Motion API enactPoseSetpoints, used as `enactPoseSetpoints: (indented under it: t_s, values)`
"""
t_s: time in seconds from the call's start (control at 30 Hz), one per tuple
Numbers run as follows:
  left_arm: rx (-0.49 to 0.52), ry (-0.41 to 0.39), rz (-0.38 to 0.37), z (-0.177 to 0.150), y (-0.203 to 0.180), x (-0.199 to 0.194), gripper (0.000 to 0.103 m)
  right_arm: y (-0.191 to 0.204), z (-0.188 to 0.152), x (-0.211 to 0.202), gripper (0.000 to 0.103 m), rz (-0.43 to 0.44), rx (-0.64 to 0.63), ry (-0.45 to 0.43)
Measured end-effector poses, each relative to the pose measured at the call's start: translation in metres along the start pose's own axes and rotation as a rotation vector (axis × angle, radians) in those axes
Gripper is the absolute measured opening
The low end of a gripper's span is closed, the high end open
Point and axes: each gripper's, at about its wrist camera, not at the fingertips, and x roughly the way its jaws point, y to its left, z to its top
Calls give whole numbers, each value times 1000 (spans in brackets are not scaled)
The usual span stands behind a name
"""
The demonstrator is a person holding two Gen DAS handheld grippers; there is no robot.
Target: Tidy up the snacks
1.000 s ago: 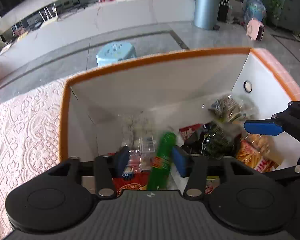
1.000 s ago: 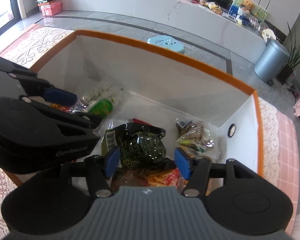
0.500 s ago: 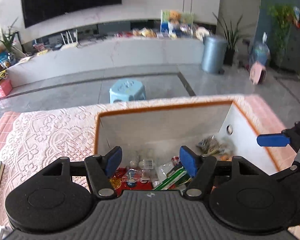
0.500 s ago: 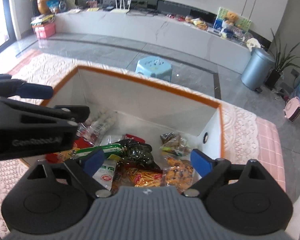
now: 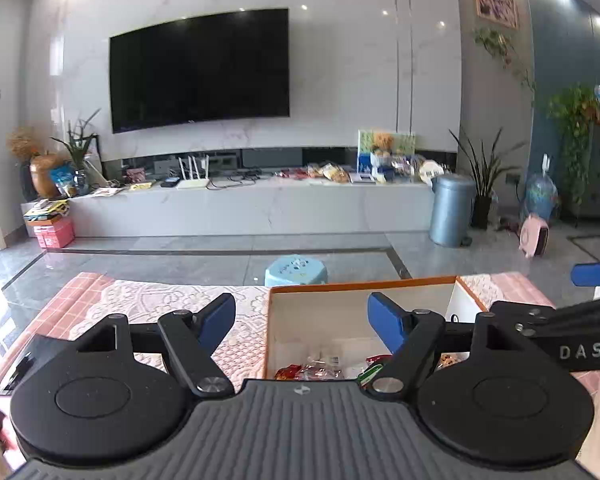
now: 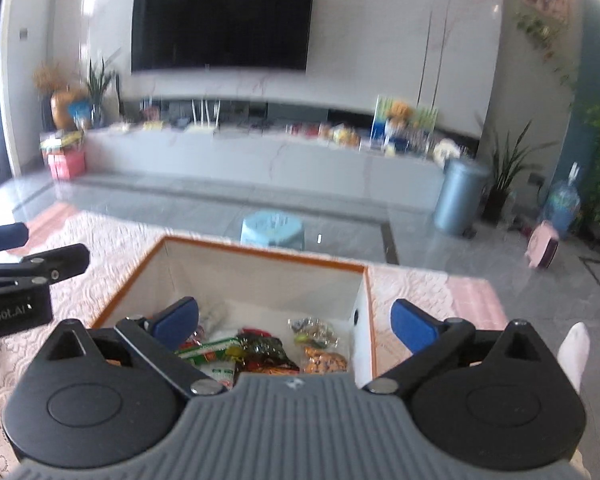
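While both claws hang above box, left gripper (image 5: 301, 317) and right gripper (image 6: 295, 322): jaws opening wide, nothing between them

Snack packets (image 6: 260, 350): light, crinkly, slippery film; contents crushable; pinch at sealed edge

Box (image 6: 260, 250), orange-rimmed, white inside: holds green-striped pack, dark bag, orange crisps, possibly clear-wrapped sweets (blurred)

Beyond: lace cloth (image 5: 148, 300), blue stool (image 5: 296, 270)

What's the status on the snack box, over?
Left gripper and right gripper jaws opening, nothing between them. Snacks lie in orange-rimmed box. Nothing in the way.
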Motion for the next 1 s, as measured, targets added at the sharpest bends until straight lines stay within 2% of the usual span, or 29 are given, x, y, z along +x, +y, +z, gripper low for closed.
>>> enactPoseSetpoints:
  t_s: [0.17,0.3,0.47,0.67,0.77,1.0]
  values:
    - [13,-21,34,-15,5,-21,89,13,-31,-44,99,-19,-2,-108]
    - [66,-1,76,-36,1,-28,89,20,-56,-70,99,-8,49,-138]
    - [65,40,54,-56,2,-30,89,26,-85,-91,99,-36,90,-166]
    - [39,113,27,-75,6,-25,89,36,-106,-91,99,-65,86,-154]
    - [32,155,29,-79,9,-19,89,36,-113,-83,99,-42,122,-135]
    - [43,185,39,-91,9,-8,89,34,-132,-54,99,-41,140,-70]
